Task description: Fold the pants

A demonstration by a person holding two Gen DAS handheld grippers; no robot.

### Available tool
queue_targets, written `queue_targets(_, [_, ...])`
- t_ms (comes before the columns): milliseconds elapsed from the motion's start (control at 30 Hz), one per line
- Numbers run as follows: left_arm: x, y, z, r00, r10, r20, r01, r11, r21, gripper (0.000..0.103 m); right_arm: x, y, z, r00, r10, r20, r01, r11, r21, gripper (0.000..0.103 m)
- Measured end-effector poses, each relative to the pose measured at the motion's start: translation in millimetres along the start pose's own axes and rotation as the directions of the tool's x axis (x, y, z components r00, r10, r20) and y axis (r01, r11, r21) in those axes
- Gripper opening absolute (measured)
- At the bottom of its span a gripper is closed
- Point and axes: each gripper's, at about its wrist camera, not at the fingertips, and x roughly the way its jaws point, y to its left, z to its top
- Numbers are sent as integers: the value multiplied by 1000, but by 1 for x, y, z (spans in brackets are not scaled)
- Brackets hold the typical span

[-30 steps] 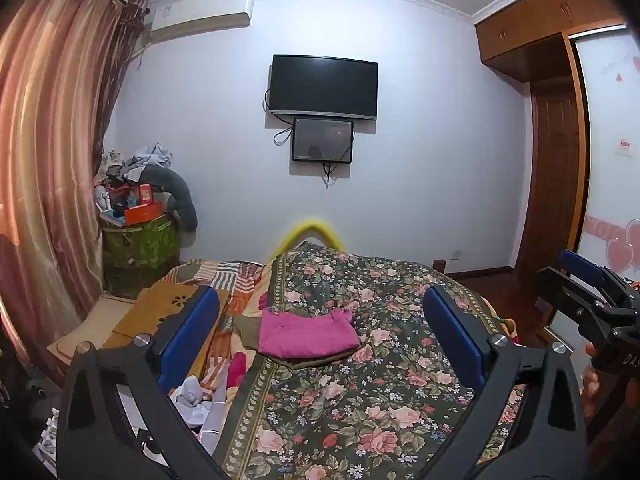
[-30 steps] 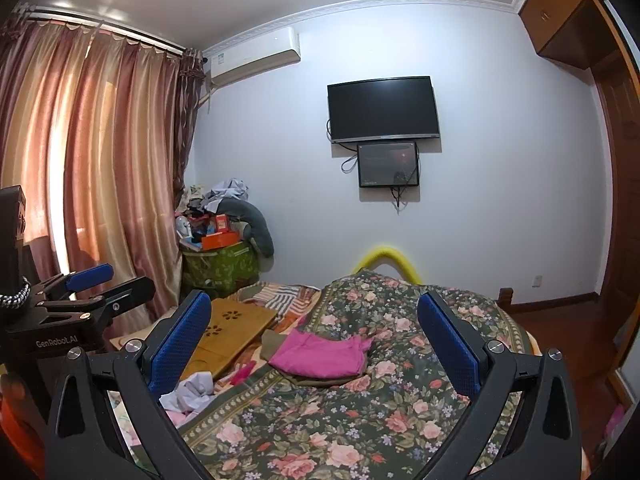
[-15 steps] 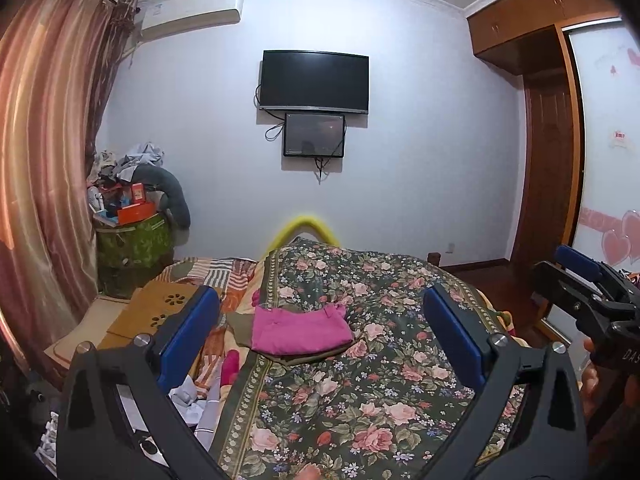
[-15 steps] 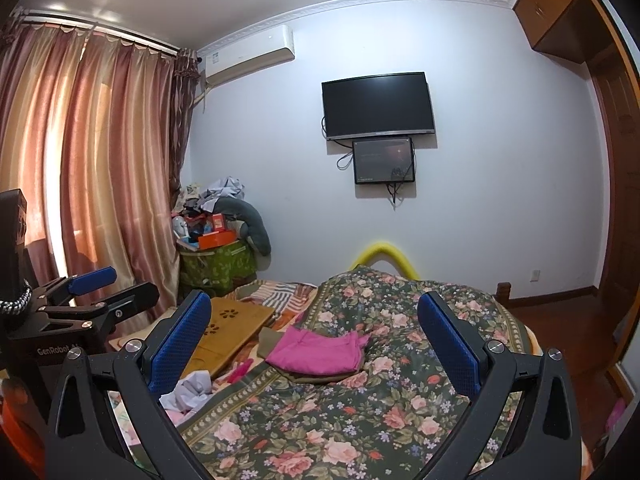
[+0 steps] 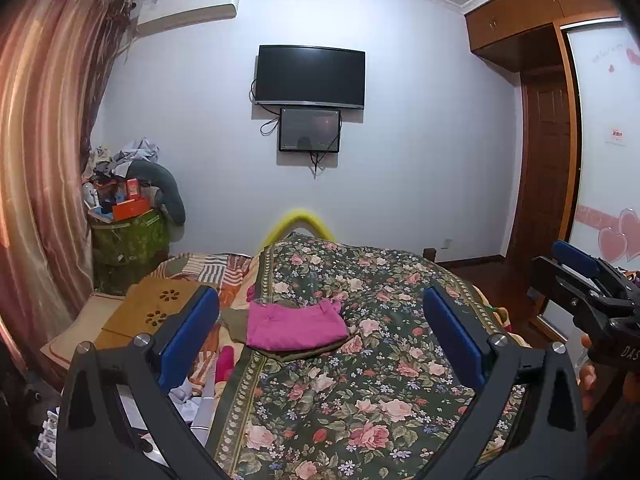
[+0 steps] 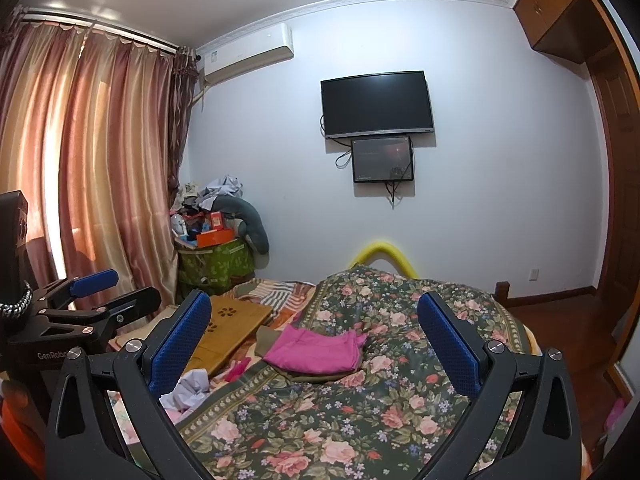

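While both tools are held above the near end of the bed [image 5: 360,412], nothing is gripped by either. Left hand-held gripper [image 5: 320,332]: blue pads spread wide apart, empty, raised clear of the bedding. Right hand-held gripper [image 6: 314,338]: jaws likewise wide open, empty, raised. Pants [image 5: 294,326]: magenta, folded into a flat rectangle, laid on an olive garment [image 5: 236,322] toward the left edge of the bed, about midway along its length, well apart from both tools. Floral quilt [image 6: 392,412]: dark green, rose-patterned, spread over the bed. Wooden lap tray [image 6: 234,326]: lying beside the left edge of the quilt. Television [image 6: 376,104]: wall-mounted beyond the far end.
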Motion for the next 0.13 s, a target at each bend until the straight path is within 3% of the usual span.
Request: queue_targets(133, [4,1,-2,1000,-4,-8,4,1000,2,103,2,0,-2,1000,-3,-5,3,1000,3,103])
